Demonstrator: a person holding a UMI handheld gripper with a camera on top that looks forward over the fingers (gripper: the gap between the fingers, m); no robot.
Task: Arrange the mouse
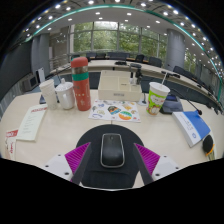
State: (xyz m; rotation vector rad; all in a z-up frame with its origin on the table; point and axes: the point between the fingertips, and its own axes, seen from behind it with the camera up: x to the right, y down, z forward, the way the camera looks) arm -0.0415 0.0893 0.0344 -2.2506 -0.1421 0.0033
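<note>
The gripper [112, 158] had its two fingers set wide apart, the magenta pads [76, 157] angled in on either side, and the black mouse [112, 150] lay between them on a dark mouse mat [112, 176] at the near edge of the pale table [60, 135]. A sliver of gap seemed to show at each side of the mouse, so it most likely rested on the mat, not clamped. To do the step well, the fingers probably needed to close evenly on the mouse's flanks, about its middle, so the rounded shell would not squirt forward or twist; a slow squeeze, then a low lift, looked safest. Beyond the fingers lay a printed leaflet [116, 111], with a tall red bottle [81, 85] and a mug [66, 96] off to one side and a green-banded paper cup [158, 97] to the other, near a blue-edged book [191, 127]. These stood well apart from the mouse, so a short move should have cleared them.
</note>
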